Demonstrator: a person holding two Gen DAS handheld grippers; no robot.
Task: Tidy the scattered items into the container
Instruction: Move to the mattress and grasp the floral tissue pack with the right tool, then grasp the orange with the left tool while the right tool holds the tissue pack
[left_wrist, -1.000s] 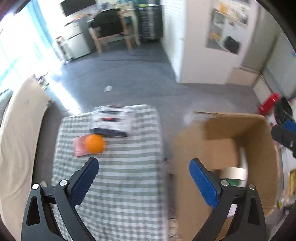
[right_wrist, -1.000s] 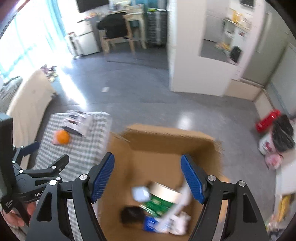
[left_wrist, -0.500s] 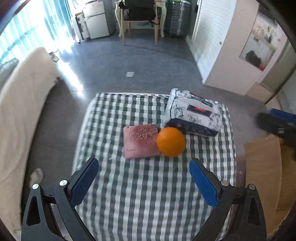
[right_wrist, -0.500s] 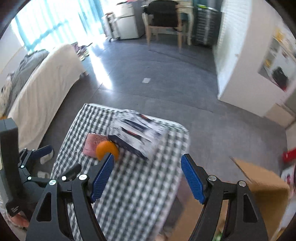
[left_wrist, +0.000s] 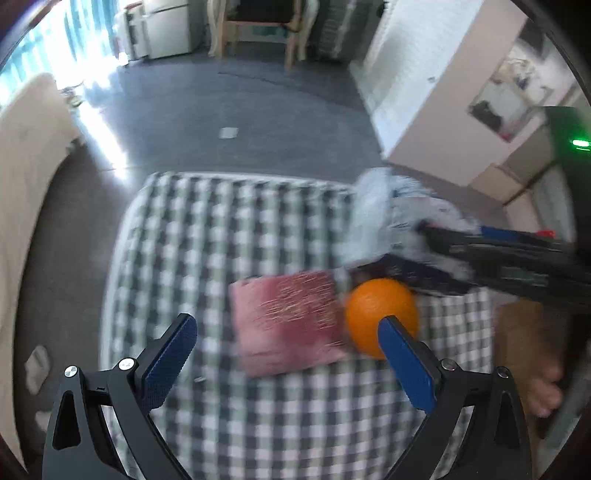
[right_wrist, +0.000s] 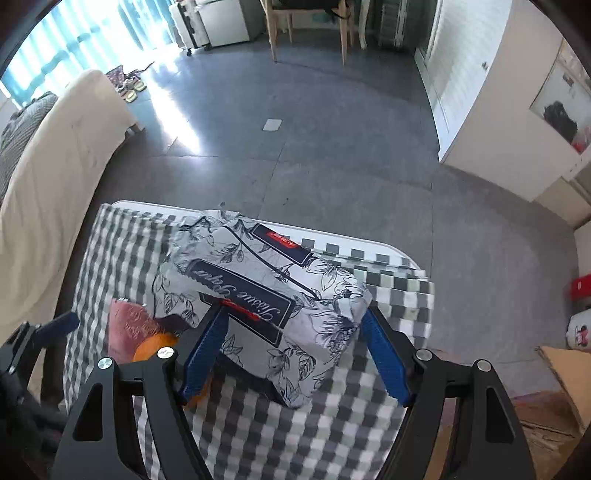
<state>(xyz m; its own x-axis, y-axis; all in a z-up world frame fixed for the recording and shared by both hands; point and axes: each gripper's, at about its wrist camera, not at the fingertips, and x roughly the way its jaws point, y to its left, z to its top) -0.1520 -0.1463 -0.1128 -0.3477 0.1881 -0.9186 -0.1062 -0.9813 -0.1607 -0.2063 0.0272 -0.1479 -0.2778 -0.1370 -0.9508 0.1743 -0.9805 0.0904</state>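
A floral-print tissue pack (right_wrist: 258, 295) is lying flat on the checkered cloth, with an orange (left_wrist: 380, 314) sitting right against its near edge. A pink embossed pad (left_wrist: 288, 321) is lying flat, touching the orange's other side.

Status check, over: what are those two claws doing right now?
Both grippers open, left over pink pad, right straddling tissue pack. Orange alongside.

Black triangular-cutout left gripper (left_wrist: 288, 363), right gripper (right_wrist: 295, 354), blue ribbed pads, silver screws

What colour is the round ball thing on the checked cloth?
Orange, seen best in the left wrist view.
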